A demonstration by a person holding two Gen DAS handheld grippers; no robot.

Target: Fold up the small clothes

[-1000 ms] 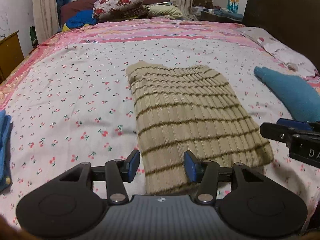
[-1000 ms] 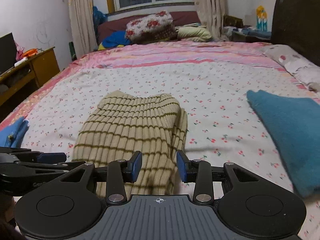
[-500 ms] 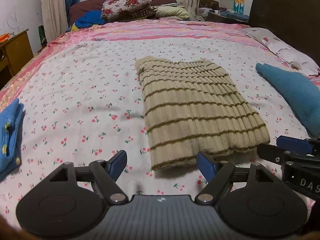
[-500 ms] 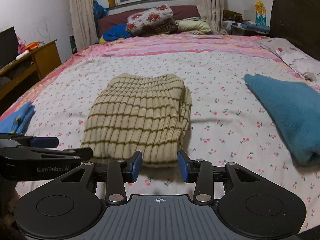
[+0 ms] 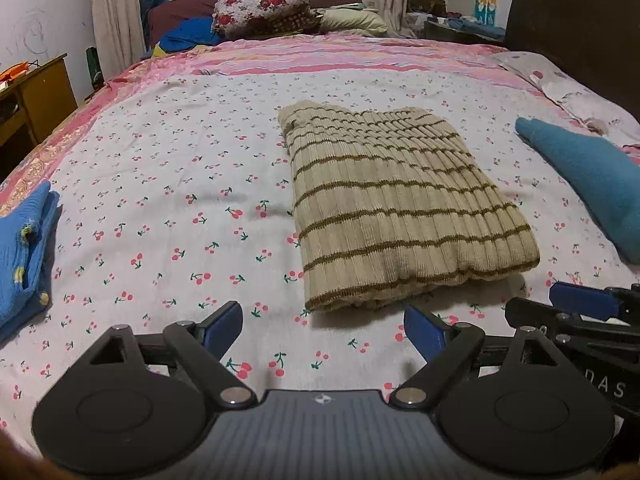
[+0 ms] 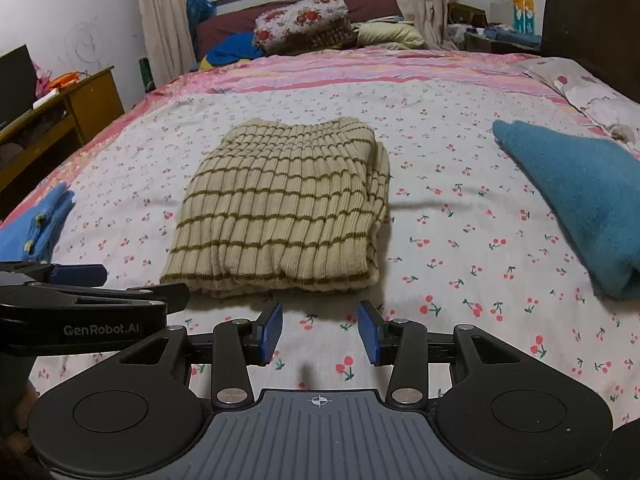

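Knitwear sits at the middle of the bed: a beige ribbed sweater with thin brown stripes, already doubled into a thick, roughly rectangular bundle. Several layers show along its near edge, so the folding of this piece looks largely done. It should handle as soft, limp and fairly light, with a ribbed knit that stretches and sags instead of holding a shape. Pinching only the top layer would likely peel the stack open; a safer hold seems to be at the two near corners, taking all layers together, or sliding under the near edge.

Both tools hover just short of that near edge, touching nothing. The left tool has its blue pads spread wide and empty. The right tool is also empty, with its pads parted by a narrower gap. Each tool shows at the side of the other's view.

Around the sweater lies the cherry-print bedsheet. A teal folded cloth rests well apart to the right, and a blue garment lies at the left edge of the bed. Pillows are piled at the far end under the window.
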